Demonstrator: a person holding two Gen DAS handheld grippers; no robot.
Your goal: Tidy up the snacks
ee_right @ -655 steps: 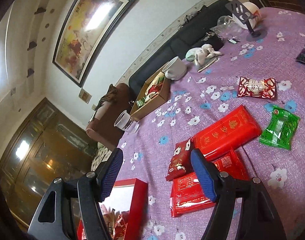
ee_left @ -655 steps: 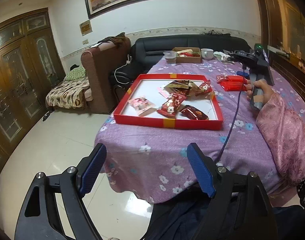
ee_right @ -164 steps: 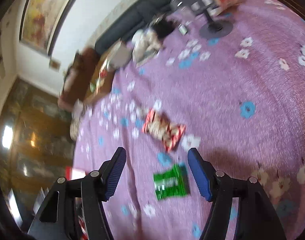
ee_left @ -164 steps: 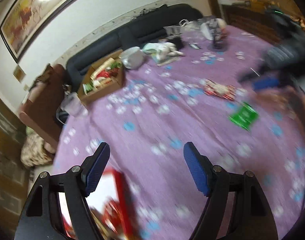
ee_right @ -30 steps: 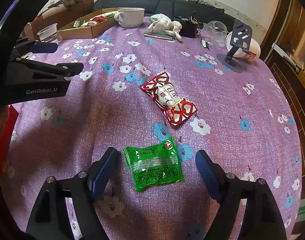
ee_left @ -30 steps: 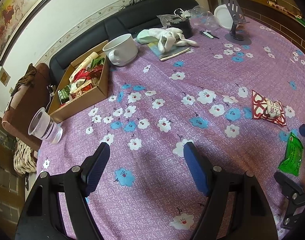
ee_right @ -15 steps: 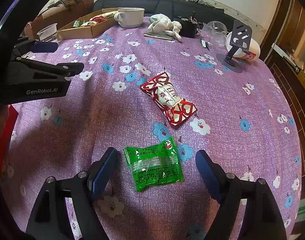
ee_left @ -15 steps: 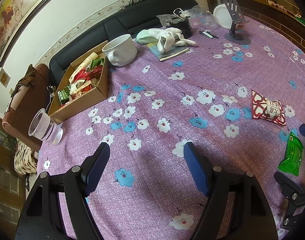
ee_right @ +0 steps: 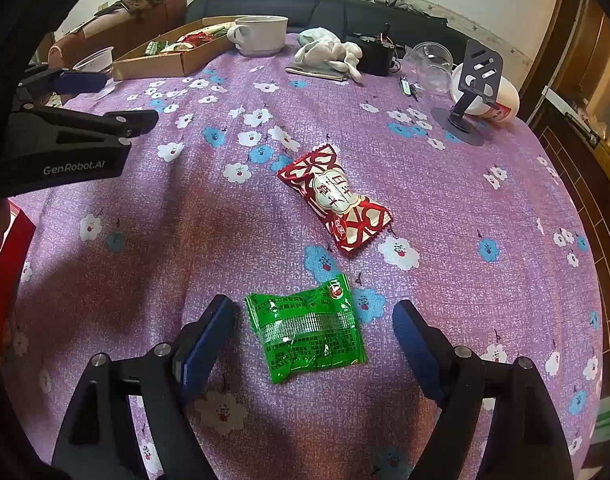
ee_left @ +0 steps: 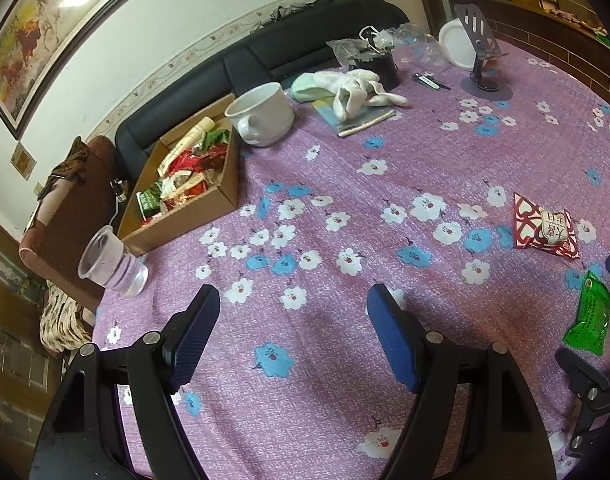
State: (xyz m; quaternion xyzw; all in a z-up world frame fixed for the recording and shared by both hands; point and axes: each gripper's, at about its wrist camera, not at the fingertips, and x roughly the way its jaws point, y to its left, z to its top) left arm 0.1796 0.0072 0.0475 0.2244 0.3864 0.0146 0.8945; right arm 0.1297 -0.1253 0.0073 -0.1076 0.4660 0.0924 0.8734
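A green snack packet (ee_right: 307,326) lies flat on the purple flowered tablecloth, between the open fingers of my right gripper (ee_right: 313,344), which hovers low around it without gripping. A red-and-white snack packet (ee_right: 335,198) lies just beyond it. In the left wrist view the green packet (ee_left: 589,318) and the red packet (ee_left: 545,230) lie at the far right. My left gripper (ee_left: 293,336) is open and empty over bare cloth; it shows at the left of the right wrist view (ee_right: 85,100). A corner of the red tray (ee_right: 9,264) shows at the left edge.
A cardboard box of snacks (ee_left: 185,184), a white mug (ee_left: 261,114) and a plastic cup (ee_left: 109,266) stand at the far side. White gloves on a notebook (ee_left: 353,94), a phone stand (ee_right: 471,92) and a clear bowl (ee_right: 431,60) lie further right. A black sofa stands behind.
Almost nothing has changed over the last second. Both grippers hold still, open, the right one around the green packet.
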